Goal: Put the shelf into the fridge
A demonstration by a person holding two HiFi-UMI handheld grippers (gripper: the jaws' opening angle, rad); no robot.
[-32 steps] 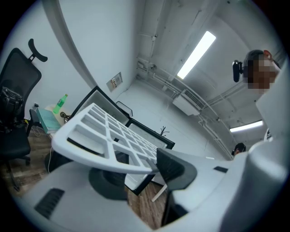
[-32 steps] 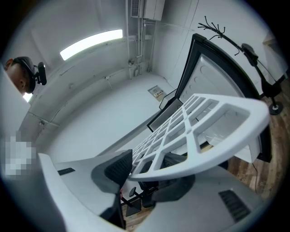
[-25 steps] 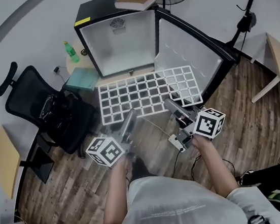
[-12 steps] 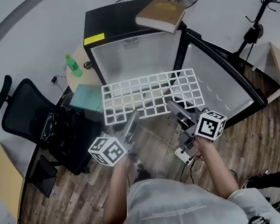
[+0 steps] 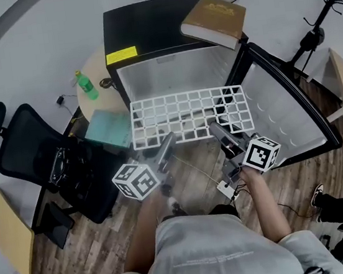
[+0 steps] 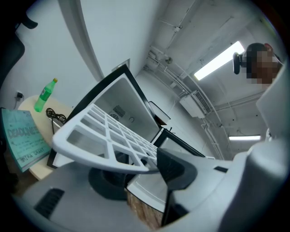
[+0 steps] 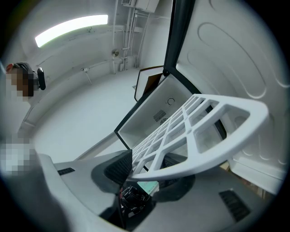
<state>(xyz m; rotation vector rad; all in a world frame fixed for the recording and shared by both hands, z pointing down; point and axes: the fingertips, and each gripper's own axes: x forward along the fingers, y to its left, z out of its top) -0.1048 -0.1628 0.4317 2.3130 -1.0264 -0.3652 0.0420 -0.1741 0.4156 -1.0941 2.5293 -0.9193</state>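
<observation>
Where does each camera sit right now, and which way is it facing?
Head view: on the person's head, looking steeply down at the white shelf before the open fridge; shows forearms, left gripper and right gripper.
Left gripper view: rides the left gripper, looks along its jaws, shut on the shelf, into the fridge.
Right gripper view: rides the right gripper, jaws shut on the shelf, facing the fridge and its door.
Shared: all three show the shelf and fridge.
</observation>
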